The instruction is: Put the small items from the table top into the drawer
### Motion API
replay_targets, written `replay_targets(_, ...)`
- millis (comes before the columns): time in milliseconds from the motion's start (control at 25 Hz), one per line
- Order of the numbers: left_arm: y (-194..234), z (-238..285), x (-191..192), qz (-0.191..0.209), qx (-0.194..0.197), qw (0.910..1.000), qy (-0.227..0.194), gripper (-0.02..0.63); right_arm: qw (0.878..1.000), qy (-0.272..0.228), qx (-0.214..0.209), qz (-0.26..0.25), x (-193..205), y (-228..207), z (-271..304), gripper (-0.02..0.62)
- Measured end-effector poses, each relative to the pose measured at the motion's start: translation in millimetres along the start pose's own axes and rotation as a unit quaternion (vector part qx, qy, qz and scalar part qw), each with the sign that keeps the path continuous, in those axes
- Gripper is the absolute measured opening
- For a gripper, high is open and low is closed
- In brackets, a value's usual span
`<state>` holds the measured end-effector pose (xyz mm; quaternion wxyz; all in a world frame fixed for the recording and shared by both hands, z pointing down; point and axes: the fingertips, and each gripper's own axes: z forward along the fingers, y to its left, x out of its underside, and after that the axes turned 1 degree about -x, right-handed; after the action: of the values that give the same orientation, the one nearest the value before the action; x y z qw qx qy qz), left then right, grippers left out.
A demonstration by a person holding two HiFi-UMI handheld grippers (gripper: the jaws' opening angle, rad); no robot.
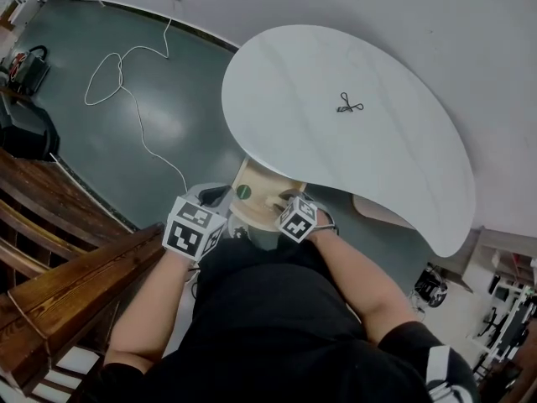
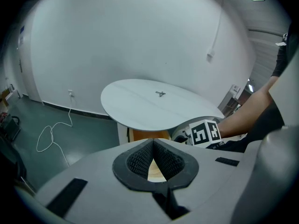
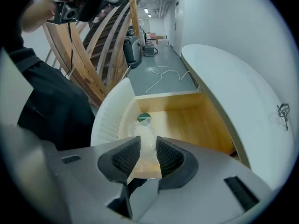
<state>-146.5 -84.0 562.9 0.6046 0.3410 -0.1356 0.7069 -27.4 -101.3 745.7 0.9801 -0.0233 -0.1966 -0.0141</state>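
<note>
item: clear plastic packet with green cap (image 3: 142, 129) hanging inside the open wooden drawer (image 3: 187, 120) | right hand-held gripper (image 3: 147, 144) clamping it | left hand-held gripper (image 2: 153, 146) hovering beside drawer, jaws together | risk: film clinging to jaws, packet landing across drawer's front

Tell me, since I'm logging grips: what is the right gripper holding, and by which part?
A clear plastic packet, pinched at its near end between the pads of the right gripper, over the open drawer.
</note>
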Motion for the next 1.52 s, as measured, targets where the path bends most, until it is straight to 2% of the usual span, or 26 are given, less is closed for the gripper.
replay_targets(160, 2, -6, 1, -0.009, -0.009, 0.9999, -0.002, 0.014, 1.000, 0.019, 0.010, 0.000, 6, -8, 15, 0.101)
replay_targets(360, 4, -10, 8, -0.021, -0.016, 0.9997, 0.000, 0.014, 0.999, 0.034, -0.002, -0.008, 10, -2, 31, 0.104)
replay_targets(560, 3, -9, 13, -0.025, -0.017, 0.9995, 0.003, 0.014, 1.000, 0.016, -0.014, -0.005, 4, 2, 31, 0.112)
replay_targets(800, -2, -2, 9, -0.015, -0.008, 0.9998, 0.003, 0.014, 1.000, -0.005, 0.001, 0.025, 4, -3, 8, 0.110)
replay_targets(920, -5, 0, 4, -0.006, 0.000, 1.0000, -0.001, 0.014, 0.998, -0.032, 0.012, 0.052, 0, -3, -12, 0.098)
replay_targets(1080, -13, 7, -10, 0.009, 0.012, 0.9999, -0.009, 0.014, 0.994, -0.072, 0.032, 0.077, -7, -7, -46, 0.016)
replay_targets(1320, -26, 13, -32, 0.031, 0.023, 0.9991, -0.017, 0.014, 0.979, -0.151, 0.056, 0.124, -23, -22, -102, 0.008)
replay_targets(1520, -34, 15, -53, 0.041, 0.026, 0.9983, -0.032, 0.014, 0.967, -0.186, 0.095, 0.144, -24, -56, -143, 0.008)
